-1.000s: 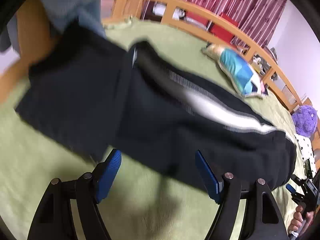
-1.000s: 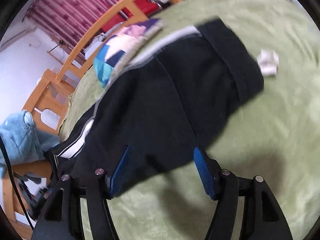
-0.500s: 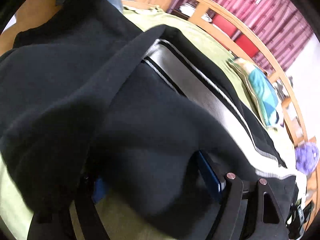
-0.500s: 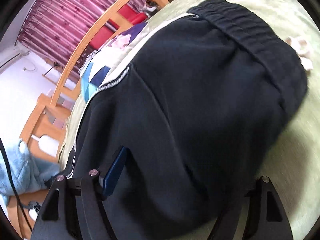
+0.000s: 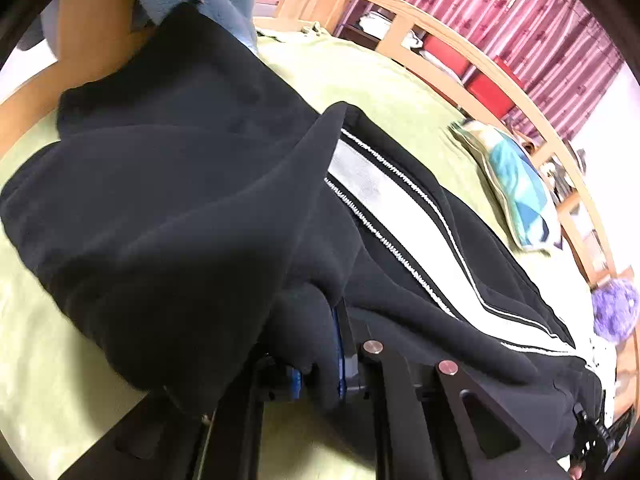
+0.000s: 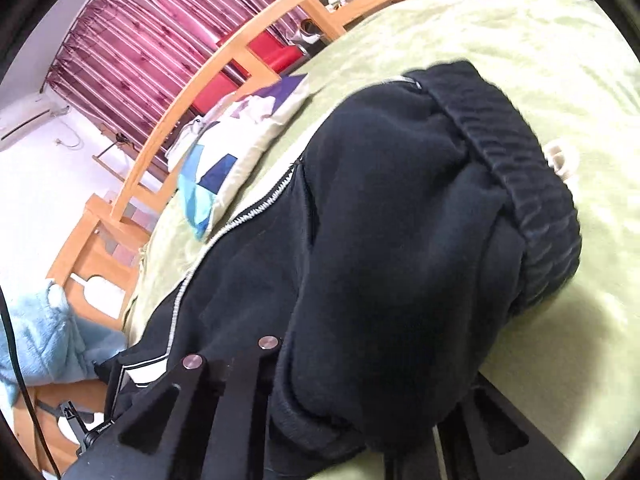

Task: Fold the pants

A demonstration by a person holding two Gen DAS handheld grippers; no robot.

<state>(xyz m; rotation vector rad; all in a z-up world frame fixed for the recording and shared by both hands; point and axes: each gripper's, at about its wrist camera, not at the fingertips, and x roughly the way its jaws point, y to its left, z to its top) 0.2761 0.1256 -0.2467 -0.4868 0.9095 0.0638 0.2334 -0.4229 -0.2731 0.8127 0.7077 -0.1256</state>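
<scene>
Pinching a thick fold of soft black fleece, the left gripper (image 5: 316, 364) holds the pants (image 5: 180, 208) on the green bedspread (image 5: 380, 84). Fabric hides the right gripper (image 6: 360, 412), so its grip is unclear; the ribbed waistband (image 6: 520, 168) bunches nearby.

— Where do the pants (image 5: 192, 216) lie?
— On the bed (image 5: 384, 92), bunched over both grippers' jaws.
— And behind them?
— A pillow (image 5: 516, 192) on the bed, then the wooden rail (image 5: 472, 56); beyond it, the curtain (image 5: 500, 12).
</scene>
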